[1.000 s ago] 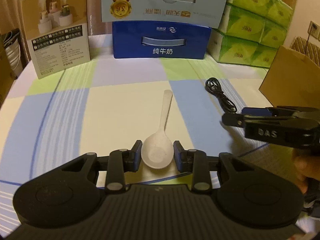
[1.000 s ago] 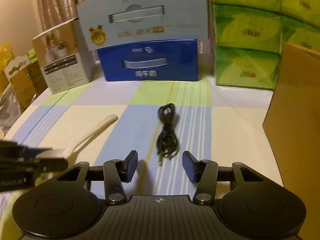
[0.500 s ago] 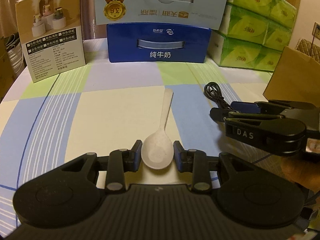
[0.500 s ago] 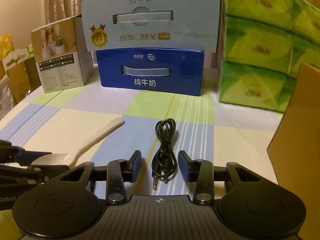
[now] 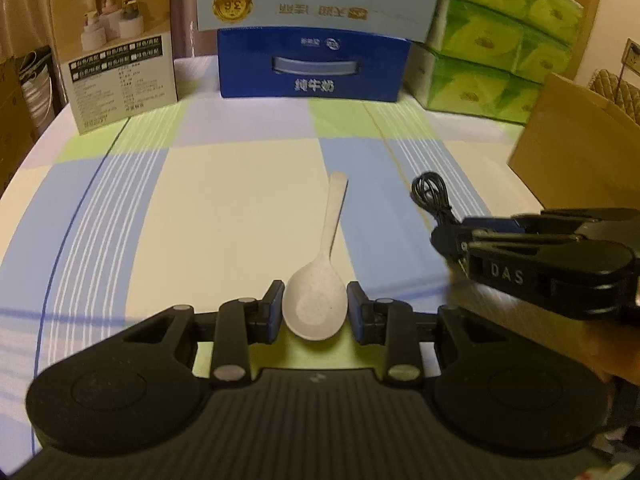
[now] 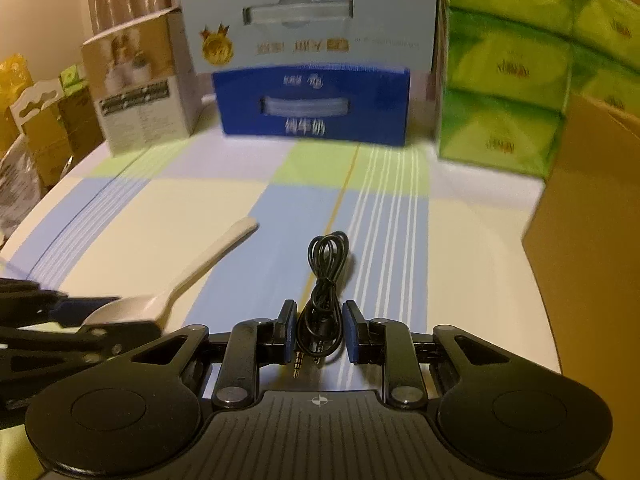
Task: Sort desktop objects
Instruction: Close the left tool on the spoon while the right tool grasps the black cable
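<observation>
Left gripper (image 5: pixel 314 312) clamps the pale speckled plastic spoon (image 5: pixel 316 300) low in frame; right gripper (image 6: pixel 319 332), jaws slightly apart, should squeeze the black coiled audio cable (image 6: pixel 322 304) mid-bundle.

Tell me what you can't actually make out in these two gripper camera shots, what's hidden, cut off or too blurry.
- Inside of the brown cardboard box: cut off by the right edge in both views.
- Spoon bowl, right wrist view: partly hidden by the left gripper.
- Near end of the black cable, left wrist view: covered by the right gripper.
- Small print on the humidifier box: too small.
- Blue milk carton lettering, right wrist view: motion-blurred.
- Whether either gripper's pads press their object: unclear.
</observation>
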Demonstrator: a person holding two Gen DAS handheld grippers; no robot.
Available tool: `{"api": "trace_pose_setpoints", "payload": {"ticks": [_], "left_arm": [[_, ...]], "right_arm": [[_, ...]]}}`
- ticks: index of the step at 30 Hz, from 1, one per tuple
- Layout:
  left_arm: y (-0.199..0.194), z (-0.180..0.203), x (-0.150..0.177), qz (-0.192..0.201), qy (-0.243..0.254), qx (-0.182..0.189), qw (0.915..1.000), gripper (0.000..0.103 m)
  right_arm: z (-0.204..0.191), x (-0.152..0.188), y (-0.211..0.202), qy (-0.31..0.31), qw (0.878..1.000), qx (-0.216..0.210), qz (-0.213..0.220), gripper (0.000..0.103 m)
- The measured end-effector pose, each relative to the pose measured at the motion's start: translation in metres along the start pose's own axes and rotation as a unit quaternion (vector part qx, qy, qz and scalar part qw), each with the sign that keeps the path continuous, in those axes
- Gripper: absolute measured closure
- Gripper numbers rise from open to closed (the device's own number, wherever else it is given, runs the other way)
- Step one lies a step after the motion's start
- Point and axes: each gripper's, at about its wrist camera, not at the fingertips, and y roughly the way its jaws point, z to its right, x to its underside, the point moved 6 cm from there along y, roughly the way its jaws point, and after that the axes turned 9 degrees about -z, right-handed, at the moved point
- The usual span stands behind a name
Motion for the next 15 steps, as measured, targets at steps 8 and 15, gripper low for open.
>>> {"api": "trace_pose_setpoints", "payload": {"ticks": [8,15], "left_arm": [[-0.037,0.021,0.040,-0.022,-0.012,0.009,0.9996,0.075],[-0.071,0.039,0.092,-0.023,0.006,0.013,0.9996,0.075]], "right_arm": [[-0.007,0.050,-0.051,0.004,0.996,-0.020,-0.083,0.082],[-0.010,0.086,-0.105,0.041,0.993,-0.050,-0.095,0.082]]}}
